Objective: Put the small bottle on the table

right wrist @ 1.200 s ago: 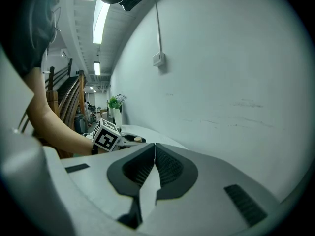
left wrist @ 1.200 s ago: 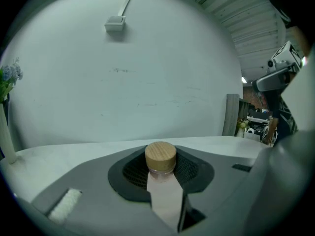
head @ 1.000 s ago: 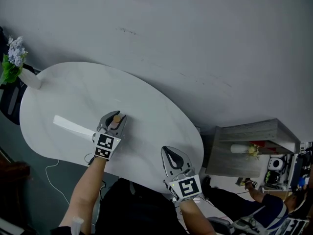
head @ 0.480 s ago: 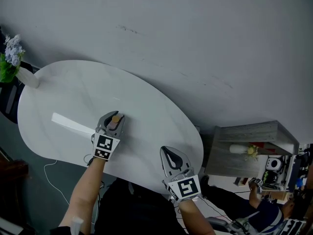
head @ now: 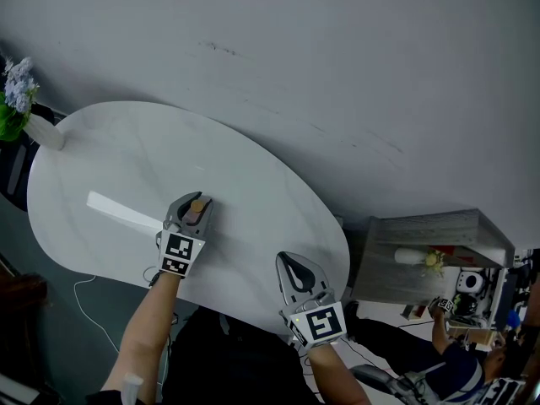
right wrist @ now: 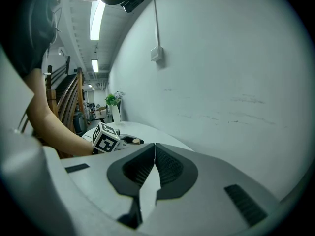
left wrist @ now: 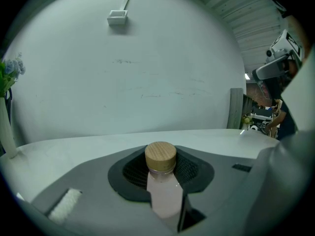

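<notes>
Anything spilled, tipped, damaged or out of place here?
Nothing stands out. The small bottle is capped and clamped in the left hand-held gripper over the table, which shows no spill. The right hand-held gripper is shut and empty.

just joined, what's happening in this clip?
A person holds two tools over a white oval table. The left tool is clamped on a small bottle with pinkish contents and a wooden cap, held upright above the table's near side. The right tool is shut and empty near the table's edge. Whether the bottle touches the tabletop can't be told.
</notes>
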